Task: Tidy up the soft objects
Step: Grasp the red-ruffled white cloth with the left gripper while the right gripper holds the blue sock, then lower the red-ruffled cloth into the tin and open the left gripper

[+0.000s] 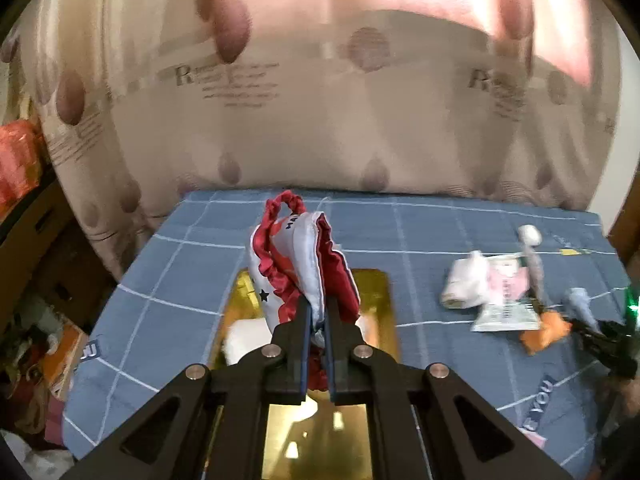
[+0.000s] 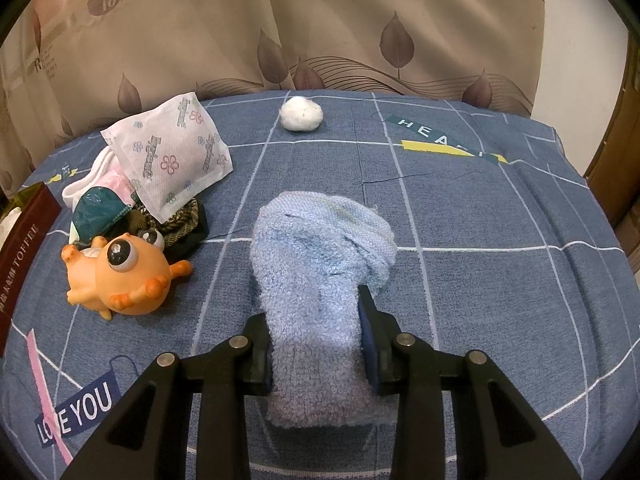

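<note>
My left gripper (image 1: 317, 312) is shut on a red and white satin pouch (image 1: 298, 258) with a ruffled edge, held up above a gold box (image 1: 376, 312) that has something white (image 1: 244, 340) inside. My right gripper (image 2: 318, 344) is shut on a folded light blue towel (image 2: 316, 264) that rests on the blue checked cloth (image 2: 480, 208). An orange squishy toy (image 2: 120, 280) with big eyes lies left of the towel. A white tissue packet (image 2: 172, 156) lies on a pile of small fabric items. A white cotton ball (image 2: 301, 113) sits at the back.
A dark red toffee box (image 2: 24, 252) stands at the table's left edge in the right wrist view. A leaf-print curtain (image 2: 320, 32) hangs behind the table. Cardboard boxes and clutter (image 1: 36, 280) lie left of the table. The right gripper (image 1: 608, 340) shows at the left wrist view's right edge.
</note>
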{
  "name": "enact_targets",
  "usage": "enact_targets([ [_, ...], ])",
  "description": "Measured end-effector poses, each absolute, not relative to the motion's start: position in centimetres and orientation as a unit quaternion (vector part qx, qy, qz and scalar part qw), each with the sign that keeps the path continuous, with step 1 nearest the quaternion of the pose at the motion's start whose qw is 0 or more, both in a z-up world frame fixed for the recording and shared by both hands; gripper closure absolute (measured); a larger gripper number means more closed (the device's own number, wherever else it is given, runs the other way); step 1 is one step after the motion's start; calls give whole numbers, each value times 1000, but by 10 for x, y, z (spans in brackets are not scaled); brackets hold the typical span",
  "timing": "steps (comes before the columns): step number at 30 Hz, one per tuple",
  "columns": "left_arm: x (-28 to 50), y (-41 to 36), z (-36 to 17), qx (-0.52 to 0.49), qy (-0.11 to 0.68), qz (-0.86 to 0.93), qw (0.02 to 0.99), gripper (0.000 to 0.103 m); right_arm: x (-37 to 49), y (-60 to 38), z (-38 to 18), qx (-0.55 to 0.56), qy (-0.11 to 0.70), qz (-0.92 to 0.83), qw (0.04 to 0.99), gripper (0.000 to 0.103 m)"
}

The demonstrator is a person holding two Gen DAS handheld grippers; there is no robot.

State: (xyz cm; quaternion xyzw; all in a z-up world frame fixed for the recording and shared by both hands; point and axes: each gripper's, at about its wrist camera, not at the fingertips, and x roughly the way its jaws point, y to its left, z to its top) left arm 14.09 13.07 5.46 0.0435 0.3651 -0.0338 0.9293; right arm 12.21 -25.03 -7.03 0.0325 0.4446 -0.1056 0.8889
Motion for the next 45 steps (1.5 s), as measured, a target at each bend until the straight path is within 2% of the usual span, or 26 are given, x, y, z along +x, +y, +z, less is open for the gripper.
enact_targets([
  [13, 172, 149, 17, 47, 411, 7, 910, 97, 122, -249, -71, 30, 446, -109, 888, 69],
  [14, 173, 147, 13, 51, 416, 7, 908, 94, 122, -249, -71, 30, 446, -109, 888, 69],
  [18, 177, 143, 6, 56, 417, 14, 907, 93, 121, -248, -71, 30, 446, -109, 888, 69],
  [21, 178, 144, 6, 46, 420, 17, 906, 80, 121, -248, -71, 29, 447, -110, 887, 68],
  [22, 179, 144, 6, 42, 421, 16, 906, 71, 120, -249, -71, 29, 447, -110, 887, 68],
  [23, 179, 145, 7, 40, 422, 16, 906, 67, 120, -249, -71, 29, 447, -110, 887, 68],
  [26, 177, 146, 11, 36, 416, 12, 909, 59, 121, -248, -71, 28, 447, -111, 887, 68],
  [45, 114, 166, 33, -13, 406, -6, 914, 58, 124, -244, -73, 19, 450, -118, 885, 67],
])
